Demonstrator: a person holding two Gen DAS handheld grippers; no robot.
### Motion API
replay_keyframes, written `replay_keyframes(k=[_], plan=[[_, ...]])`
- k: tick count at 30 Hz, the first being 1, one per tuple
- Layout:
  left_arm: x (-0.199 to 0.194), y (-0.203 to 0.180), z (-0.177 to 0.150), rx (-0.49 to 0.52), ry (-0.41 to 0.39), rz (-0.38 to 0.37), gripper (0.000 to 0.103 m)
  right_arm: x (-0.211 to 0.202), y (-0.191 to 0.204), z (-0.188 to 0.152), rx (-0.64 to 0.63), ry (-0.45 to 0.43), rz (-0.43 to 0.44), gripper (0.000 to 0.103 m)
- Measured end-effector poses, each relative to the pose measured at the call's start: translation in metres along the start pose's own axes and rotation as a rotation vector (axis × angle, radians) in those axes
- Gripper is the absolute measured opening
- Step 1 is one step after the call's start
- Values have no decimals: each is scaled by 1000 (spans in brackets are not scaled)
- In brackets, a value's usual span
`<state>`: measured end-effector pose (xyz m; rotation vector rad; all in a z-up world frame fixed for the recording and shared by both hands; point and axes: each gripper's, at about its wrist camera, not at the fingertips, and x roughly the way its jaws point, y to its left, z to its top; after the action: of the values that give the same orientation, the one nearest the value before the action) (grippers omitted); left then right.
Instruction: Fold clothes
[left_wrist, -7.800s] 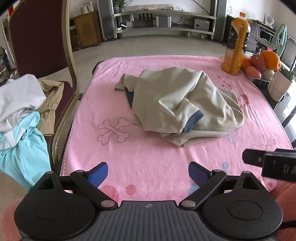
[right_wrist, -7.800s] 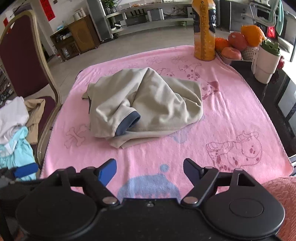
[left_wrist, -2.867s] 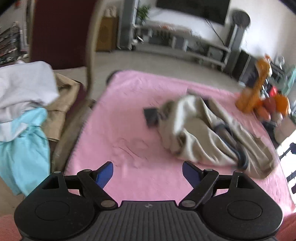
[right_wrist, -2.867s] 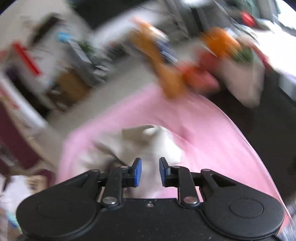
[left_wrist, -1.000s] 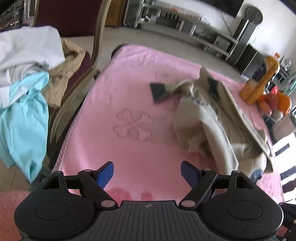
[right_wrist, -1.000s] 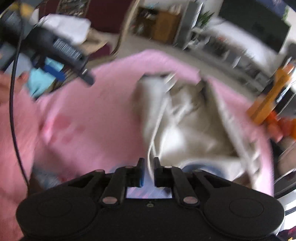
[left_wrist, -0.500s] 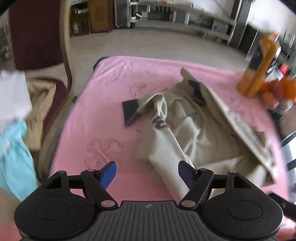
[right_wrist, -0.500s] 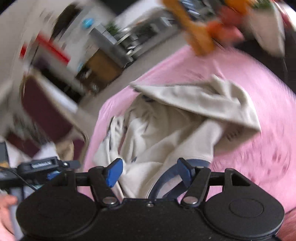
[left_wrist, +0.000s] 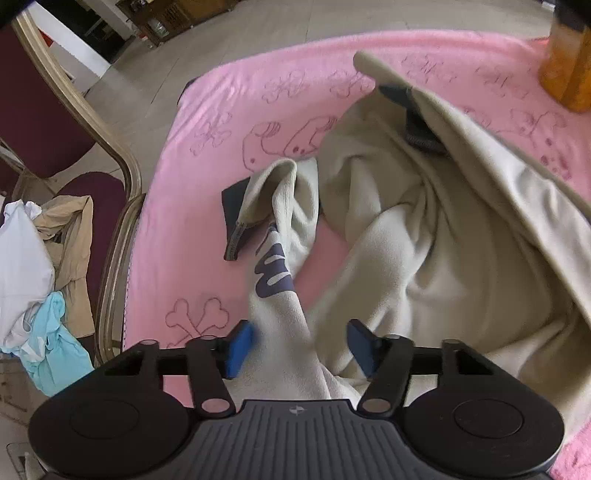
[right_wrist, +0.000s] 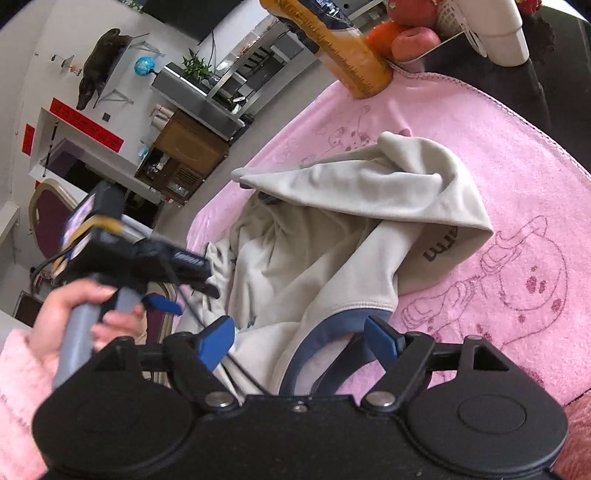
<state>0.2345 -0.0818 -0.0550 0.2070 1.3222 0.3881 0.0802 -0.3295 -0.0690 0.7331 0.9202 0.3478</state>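
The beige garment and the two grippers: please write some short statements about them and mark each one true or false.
1. The beige garment lies folded in a neat rectangle. False: it is crumpled and spread out.
2. The left gripper is open, with cloth between its fingers. True.
3. The right gripper is shut on the cloth. False: its jaws stand apart.
4. The garment lies on a pink towel. True.
5. An orange bottle stands at the far edge of the towel. True.

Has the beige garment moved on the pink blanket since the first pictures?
Yes. The beige garment was a compact heap mid-blanket; now it is opened out and spread toward the near edge of the pink blanket, reaching both tongs.
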Motion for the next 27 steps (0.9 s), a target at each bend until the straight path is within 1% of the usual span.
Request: replay_keyframes(k=[1,3,4,5,9,10,11,16,17,25,27], plan=[[2,0,0,-5,7,13,40,-1,-1,0,3,1,-1,77],[3,6,0,-23,11,20,21,-2,-3,0,10,4,-4,77],[3,10,0,-32,8,15,17,-3,-4,0,13,3,-4,77],[4,15,1,-44,6,5,13,-3,-5,0,16,2,-5,77],[5,35,1,-91,-12,-72,13,-1,-4,1,6,0,-11,78],[4,39,-1,-91,-24,-90,12,0,-4,0,3,-1,-13,78],[2,43,-5,-95,-42,-100,3,0,-4,0,0,-3,-15,78],[-17,92,-47,-150,-207,-147,3,1,-10,1,16,-18,-35,78],[-17,101,-57,-167,-227,-162,3,1,-11,1,19,-18,-39,78],[15,160,-131,-364,-273,-363,2,5,-18,-2,48,-20,-73,78],[23,175,-149,-413,-285,-413,2,8,-18,-3,41,-18,-92,78]])
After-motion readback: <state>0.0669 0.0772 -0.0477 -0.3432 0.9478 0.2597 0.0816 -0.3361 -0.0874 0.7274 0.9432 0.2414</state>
